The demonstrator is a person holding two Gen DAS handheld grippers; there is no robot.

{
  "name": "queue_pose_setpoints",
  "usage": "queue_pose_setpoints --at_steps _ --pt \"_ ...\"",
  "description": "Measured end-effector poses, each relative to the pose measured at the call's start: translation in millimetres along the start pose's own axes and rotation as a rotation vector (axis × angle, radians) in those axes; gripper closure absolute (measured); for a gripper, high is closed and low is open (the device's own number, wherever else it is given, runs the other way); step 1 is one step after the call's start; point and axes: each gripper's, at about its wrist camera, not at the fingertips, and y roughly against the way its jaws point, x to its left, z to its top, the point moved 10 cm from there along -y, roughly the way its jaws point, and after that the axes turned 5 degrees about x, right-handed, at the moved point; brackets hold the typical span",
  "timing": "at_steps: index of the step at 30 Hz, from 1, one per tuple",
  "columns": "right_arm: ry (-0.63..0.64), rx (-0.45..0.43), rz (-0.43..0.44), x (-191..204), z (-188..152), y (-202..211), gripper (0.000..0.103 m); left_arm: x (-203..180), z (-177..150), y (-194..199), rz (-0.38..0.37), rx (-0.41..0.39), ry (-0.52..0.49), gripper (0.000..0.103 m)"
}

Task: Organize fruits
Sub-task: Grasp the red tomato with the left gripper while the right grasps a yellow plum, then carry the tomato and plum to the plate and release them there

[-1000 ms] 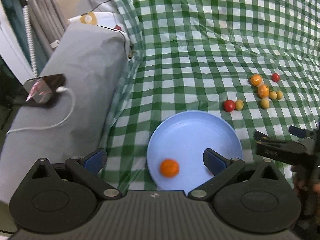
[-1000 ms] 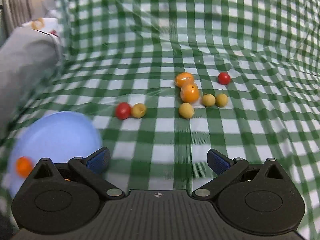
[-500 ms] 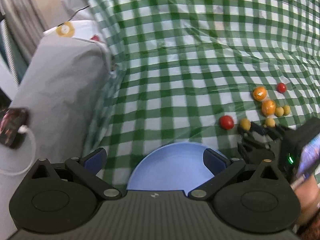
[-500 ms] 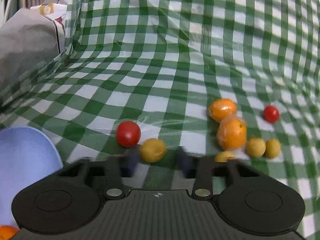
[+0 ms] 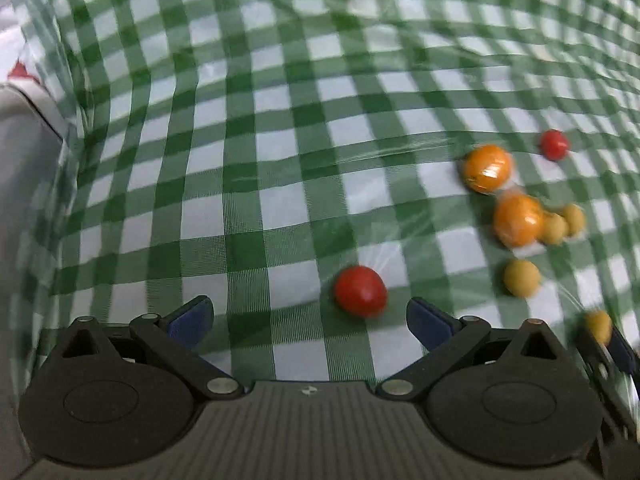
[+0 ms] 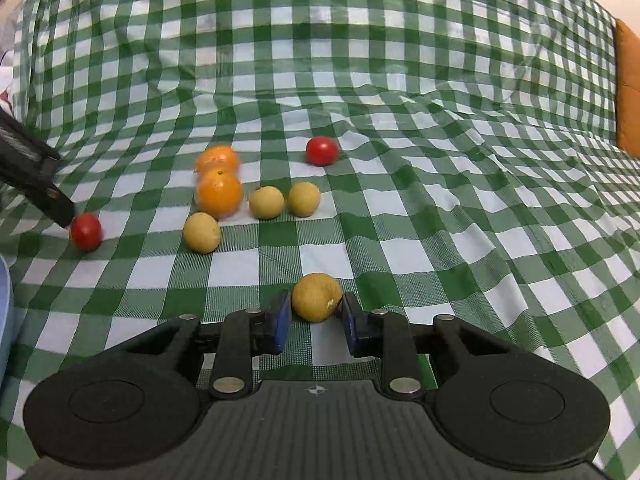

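Note:
My right gripper point(image 6: 314, 314) is shut on a yellow fruit point(image 6: 316, 297), held just above the green checked cloth; it also shows at the right edge of the left wrist view point(image 5: 599, 326). My left gripper point(image 5: 308, 322) is open, and a red tomato point(image 5: 361, 291) lies just ahead between its fingers, nearer the right one. That tomato shows in the right wrist view point(image 6: 85, 231) next to a left fingertip point(image 6: 60, 210). Two oranges point(image 6: 219, 194) point(image 6: 218, 157), three yellow fruits point(image 6: 202, 232) point(image 6: 266, 202) point(image 6: 304, 199) and a second tomato point(image 6: 321, 151) lie clustered on the cloth.
The blue plate's rim point(image 6: 4, 300) shows at the left edge of the right wrist view. A grey covered box point(image 5: 24, 184) stands to the left of the cloth. An orange object point(image 6: 628, 92) sits at the far right edge.
My right gripper has closed on the yellow fruit and pulled it back from the tomato. My left gripper has moved forward off the plate up to the red tomato.

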Motion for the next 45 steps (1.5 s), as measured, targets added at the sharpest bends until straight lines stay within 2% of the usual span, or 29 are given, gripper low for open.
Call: queue_pose_setpoints --at_steps 3,4,5,6,7,8,9,11,14,16,20,27,33,35,41,45 --pt "-0.002 -0.005 0.004 1 -1 0 0.074 -2 3 -22 -0.023 0.039 0.035 0.001" --pt "-0.007 -0.006 0.008 0 -1 0 0.074 -2 4 -26 -0.034 0.032 0.044 0.005" --pt "-0.01 -0.007 0.011 -1 -1 0 0.074 -1 4 -27 -0.035 0.017 0.052 0.016" --pt "-0.011 -0.008 0.009 -2 -3 1 0.074 -1 4 -28 -0.03 0.005 0.054 0.019" --pt "-0.011 -0.008 0.005 -2 -6 3 0.074 -1 5 -25 -0.026 -0.018 0.045 0.036" --pt "-0.011 -0.007 0.003 0 -4 1 0.074 -3 6 -21 -0.034 -0.03 0.03 0.065" --pt "-0.021 -0.007 0.005 0 -5 3 0.075 -4 5 -18 -0.045 -0.026 0.014 0.071" --pt "-0.065 -0.011 0.012 -1 -1 7 0.075 -2 2 -12 -0.061 -0.011 0.025 0.071" --pt "-0.044 -0.052 0.019 5 12 21 0.075 0 4 11 -0.067 -0.068 0.018 0.071" --pt "-0.033 -0.075 0.035 11 18 37 0.075 2 1 33 -0.098 -0.106 0.022 0.071" --pt "-0.021 -0.089 0.069 15 23 73 0.075 7 -20 84 -0.122 -0.173 0.023 0.071" --pt "0.001 -0.068 0.178 36 16 149 0.075 39 -94 174 -0.097 -0.259 0.032 0.071" --pt "0.056 -0.068 0.312 80 -1 224 0.075 71 -162 227 -0.042 -0.291 0.062 0.071" --pt "0.084 -0.073 0.359 98 -5 248 0.075 78 -185 242 -0.048 -0.293 0.081 0.071" --pt "0.168 -0.107 0.434 140 -11 307 0.075 103 -232 287 -0.062 -0.339 0.143 0.071" --pt "0.217 -0.141 0.459 157 -13 336 0.075 115 -252 309 -0.075 -0.374 0.17 0.071"
